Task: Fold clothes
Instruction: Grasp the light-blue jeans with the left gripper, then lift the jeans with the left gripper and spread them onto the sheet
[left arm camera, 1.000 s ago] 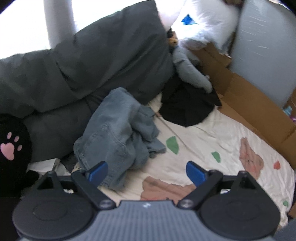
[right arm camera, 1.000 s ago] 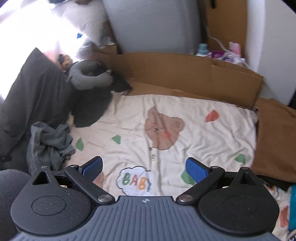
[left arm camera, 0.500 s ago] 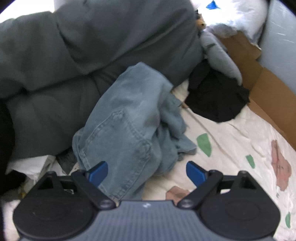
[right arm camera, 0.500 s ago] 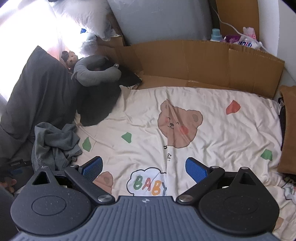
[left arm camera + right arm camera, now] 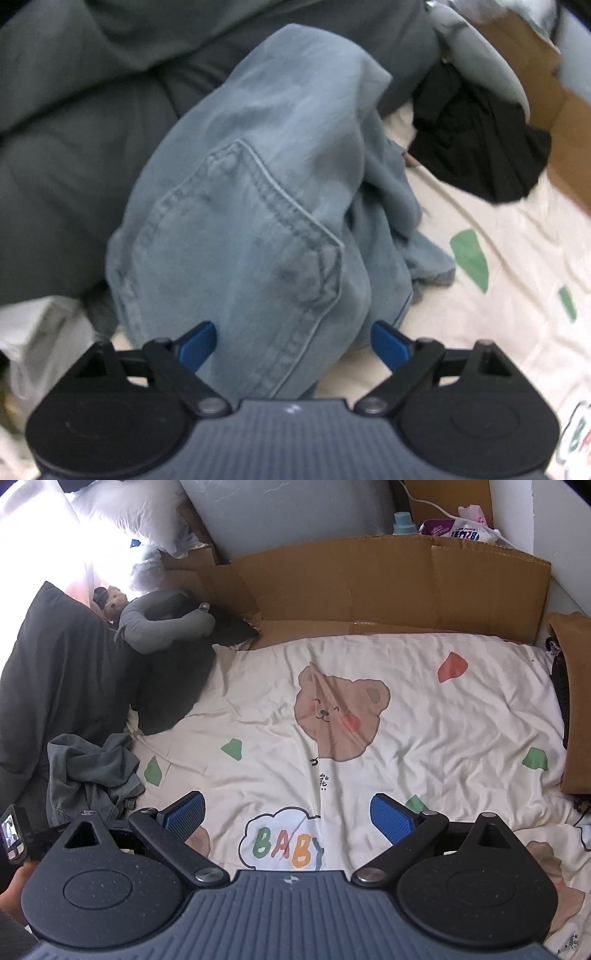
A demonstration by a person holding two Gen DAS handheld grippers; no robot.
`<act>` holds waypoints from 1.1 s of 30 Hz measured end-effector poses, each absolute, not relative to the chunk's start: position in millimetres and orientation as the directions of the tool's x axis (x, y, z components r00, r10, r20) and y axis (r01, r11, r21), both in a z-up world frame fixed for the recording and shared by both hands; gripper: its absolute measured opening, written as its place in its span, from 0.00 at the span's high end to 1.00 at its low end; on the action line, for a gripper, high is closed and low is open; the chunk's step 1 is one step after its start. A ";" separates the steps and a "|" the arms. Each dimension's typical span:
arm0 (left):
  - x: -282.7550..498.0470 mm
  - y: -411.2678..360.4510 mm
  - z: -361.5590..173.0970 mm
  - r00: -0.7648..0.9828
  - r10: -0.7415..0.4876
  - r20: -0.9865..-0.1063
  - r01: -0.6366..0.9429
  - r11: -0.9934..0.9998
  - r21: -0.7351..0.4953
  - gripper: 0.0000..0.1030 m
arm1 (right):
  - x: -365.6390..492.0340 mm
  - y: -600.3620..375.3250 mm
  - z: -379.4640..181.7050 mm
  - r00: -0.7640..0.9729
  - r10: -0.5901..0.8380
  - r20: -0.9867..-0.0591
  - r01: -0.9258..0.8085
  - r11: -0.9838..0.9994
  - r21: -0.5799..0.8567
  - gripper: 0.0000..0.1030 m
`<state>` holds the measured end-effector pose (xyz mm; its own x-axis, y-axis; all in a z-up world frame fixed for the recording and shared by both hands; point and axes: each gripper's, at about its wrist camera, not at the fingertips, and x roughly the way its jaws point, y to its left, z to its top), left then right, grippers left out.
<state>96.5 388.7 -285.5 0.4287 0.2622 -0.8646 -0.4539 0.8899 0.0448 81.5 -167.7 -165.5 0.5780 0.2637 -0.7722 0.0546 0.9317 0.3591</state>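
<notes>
Crumpled light-blue jeans lie in a heap on the cream printed sheet, leaning against a dark grey duvet. A back pocket faces up. My left gripper is open, its blue fingertips on either side of the lower end of the jeans, close above the cloth. In the right wrist view the same jeans look grey-green and sit at the left edge of the sheet. My right gripper is open over the sheet's "BABY" print, holding nothing.
A black garment lies beyond the jeans. A dark grey duvet and a grey neck pillow line the left side. Brown cardboard walls the far edge. A brown cushion sits at right.
My left gripper has moved in toward the jeans, which now fill its view between the open fingers. My right gripper has shifted a little over the sheet, still open.
</notes>
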 end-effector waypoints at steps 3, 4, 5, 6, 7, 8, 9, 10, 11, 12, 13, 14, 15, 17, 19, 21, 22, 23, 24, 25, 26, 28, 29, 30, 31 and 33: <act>98.0 399.3 -290.8 0.423 0.258 -0.868 -0.480 0.877 0.026 0.13 | 82.1 -165.4 -170.0 0.572 0.267 -0.776 0.065 0.928 0.367 0.04; 97.6 402.5 -291.6 0.431 0.244 -0.868 -0.481 0.877 0.008 0.15 | 81.9 -163.7 -170.4 0.572 0.270 -0.775 0.062 0.927 0.369 0.04; 97.3 405.6 -292.4 0.439 0.231 -0.868 -0.481 0.877 -0.011 0.18 | 82.0 -162.0 -171.3 0.571 0.269 -0.775 0.058 0.929 0.365 0.04; 97.0 407.2 -292.3 0.445 0.222 -0.867 -0.476 0.879 -0.019 0.24 | 82.3 -160.4 -172.3 0.569 0.267 -0.778 0.055 0.931 0.360 0.04; 95.9 408.1 -291.0 0.452 0.217 -0.865 -0.472 0.881 -0.026 0.28 | 82.4 -159.2 -173.1 0.567 0.265 -0.780 0.056 0.933 0.357 0.04; 94.8 409.0 -289.7 0.460 0.211 -0.863 -0.468 0.883 -0.034 0.36 | 82.4 -158.6 -174.6 0.564 0.264 -0.783 0.059 0.932 0.357 0.04; 93.7 409.8 -288.4 0.467 0.205 -0.860 -0.463 0.885 -0.041 0.44 | 82.6 -158.3 -176.0 0.562 0.263 -0.784 0.064 0.931 0.359 0.04; 91.6 410.2 -285.5 0.475 0.198 -0.857 -0.460 0.886 -0.050 0.50 | 82.7 -158.4 -176.9 0.562 0.262 -0.784 0.071 0.930 0.361 0.04; 89.6 409.8 -281.9 0.483 0.197 -0.853 -0.456 0.889 -0.053 0.60 | 83.0 -157.8 -178.0 0.562 0.261 -0.785 0.078 0.928 0.365 0.04; 87.5 409.2 -278.2 0.491 0.195 -0.849 -0.451 0.891 -0.055 0.73 | 83.3 -157.1 -179.1 0.562 0.261 -0.785 0.084 0.926 0.368 0.04; 85.3 406.5 -272.4 0.507 0.196 -0.839 -0.435 0.899 -0.053 0.78 | 83.5 -156.1 -179.9 0.562 0.262 -0.784 0.088 0.924 0.372 0.04; 83.1 403.8 -266.7 0.523 0.196 -0.829 -0.419 0.906 -0.051 0.81 | 83.6 -154.8 -180.2 0.563 0.266 -0.782 0.087 0.922 0.376 0.04; 82.0 400.0 -261.8 0.534 0.192 -0.824 -0.400 0.916 -0.045 0.83 | 83.8 -153.7 -180.4 0.563 0.270 -0.781 0.087 0.921 0.380 0.04; 80.0 394.3 -252.8 0.550 0.176 -0.816 -0.370 0.928 -0.050 0.85 | 84.7 -151.6 -180.6 0.559 0.276 -0.782 0.087 0.918 0.386 0.04; 86.7 388.9 -244.7 0.564 0.153 -0.811 -0.366 0.927 -0.079 0.86 | 85.2 -149.4 -178.0 0.561 0.287 -0.776 0.081 0.915 0.396 0.04; 85.9 382.7 -235.4 0.576 0.137 -0.806 -0.358 0.929 -0.097 0.87 | 84.7 -147.0 -172.3 0.571 0.293 -0.767 0.064 0.915 0.398 0.04; 86.2 378.9 -231.1 0.577 0.126 -0.807 -0.351 0.930 -0.106 0.87 | 84.7 -146.2 -169.3 0.573 0.294 -0.765 0.057 0.917 0.395 0.04; 86.4 375.4 -227.7 0.575 0.111 -0.811 -0.346 0.931 -0.118 0.87 | 84.7 -145.5 -166.2 0.575 0.295 -0.763 0.051 0.918 0.393 0.04; 86.0 362.9 -223.8 0.575 0.098 -0.812 -0.339 0.932 -0.128 0.88 | 84.2 -146.0 -162.9 0.579 0.296 -0.760 0.048 0.917 0.395 0.04; 86.3 356.1 -219.7 0.578 0.085 -0.811 -0.324 0.936 -0.134 0.88 | 83.3 -147.3 -160.4 0.584 0.300 -0.754 0.048 0.915 0.401 0.04; 84.3 352.0 -217.1 0.581 0.073 -0.811 -0.309 0.941 -0.137 0.88 | 82.4 -149.1 -158.0 0.590 0.303 -0.748 0.049 0.911 0.408 0.04; 86.7 340.2 -211.2 0.583 0.041 -0.811 -0.278 0.948 -0.152 0.89 | 81.7 -151.7 -155.8 0.593 0.309 -0.744 0.059 0.905 0.422 0.04; 88.2 335.7 -208.0 0.584 0.027 -0.811 -0.264 0.951 -0.158 0.90 | 82.0 -152.4 -155.2 0.590 0.313 -0.745 0.064 0.901 0.429 0.04; 87.1 328.8 -204.5 0.586 0.009 -0.810 -0.246 0.955 -0.167 0.90 | 82.4 -151.6 -154.0 0.587 0.320 -0.743 0.058 0.899 0.434 0.04; 86.1 322.0 -201.0 0.588 -0.009 -0.809 -0.227 0.958 -0.176 0.90 | 82.8 -150.8 -152.9 0.585 0.328 -0.742 0.053 0.897 0.438 0.04; 85.2 307.3 -195.8 0.590 -0.055 -0.806 -0.187 0.961 -0.203 0.91 | 84.0 -149.0 -150.9 0.585 0.341 -0.736 0.041 0.894 0.447 0.04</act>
